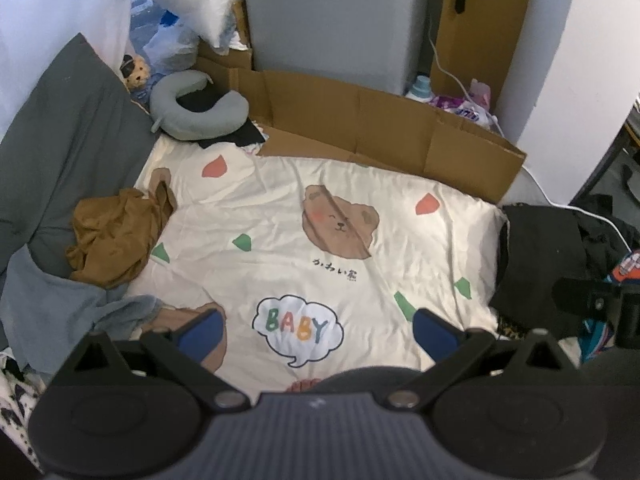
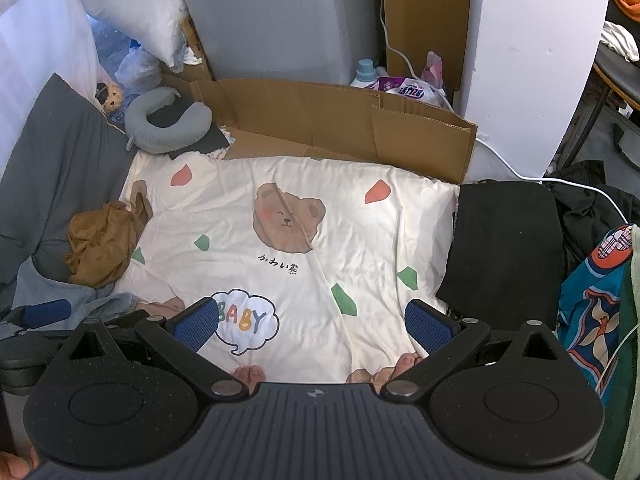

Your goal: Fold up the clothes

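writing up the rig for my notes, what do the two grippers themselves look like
Both look alike. The left gripper and the right gripper each have a ribbed dark grey body with a small mark at the top centre, two round black discs at its sides, and black linkage arms on silver pivot pins. The fingers carry blue textured pads. No cables or sleeves show.

The cream sheet (image 1: 280, 208) bears one readable word — "BABY" (image 1: 298, 325).

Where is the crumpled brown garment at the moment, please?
The brown garment lies bunched at the left edge of the bear-print sheet in both views, against the grey pillow and just beyond the blue-grey cloth.
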Tool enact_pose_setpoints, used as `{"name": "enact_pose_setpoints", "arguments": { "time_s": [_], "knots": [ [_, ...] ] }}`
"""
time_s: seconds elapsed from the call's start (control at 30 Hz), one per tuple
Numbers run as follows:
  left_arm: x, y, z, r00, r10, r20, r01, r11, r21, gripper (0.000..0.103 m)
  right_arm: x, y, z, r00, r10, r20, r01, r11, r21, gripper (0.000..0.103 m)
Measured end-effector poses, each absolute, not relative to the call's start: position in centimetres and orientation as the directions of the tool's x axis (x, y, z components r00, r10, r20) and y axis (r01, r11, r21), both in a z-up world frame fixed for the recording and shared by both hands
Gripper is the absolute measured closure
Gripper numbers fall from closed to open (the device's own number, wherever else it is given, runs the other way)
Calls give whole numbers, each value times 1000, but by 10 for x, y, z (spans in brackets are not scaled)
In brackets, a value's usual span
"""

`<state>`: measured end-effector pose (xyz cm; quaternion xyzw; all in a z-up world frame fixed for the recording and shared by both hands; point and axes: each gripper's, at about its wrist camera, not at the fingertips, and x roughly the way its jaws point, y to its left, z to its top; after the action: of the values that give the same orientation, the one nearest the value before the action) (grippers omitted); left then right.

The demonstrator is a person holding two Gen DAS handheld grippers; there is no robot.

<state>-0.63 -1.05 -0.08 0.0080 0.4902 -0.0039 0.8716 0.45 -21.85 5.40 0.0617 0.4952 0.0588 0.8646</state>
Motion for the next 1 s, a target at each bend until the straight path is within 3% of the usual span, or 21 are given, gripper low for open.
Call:
{"name": "enact_pose_setpoints", "arguments": {
  "time_s": [1.0],
  "knots": [
    [-4, -10, 4, 531, 12, -847, -19, 1000, 3, 1, 0, -218, 50, 518, 133, -845, -28, 990, 138, 1]
  ]
}}
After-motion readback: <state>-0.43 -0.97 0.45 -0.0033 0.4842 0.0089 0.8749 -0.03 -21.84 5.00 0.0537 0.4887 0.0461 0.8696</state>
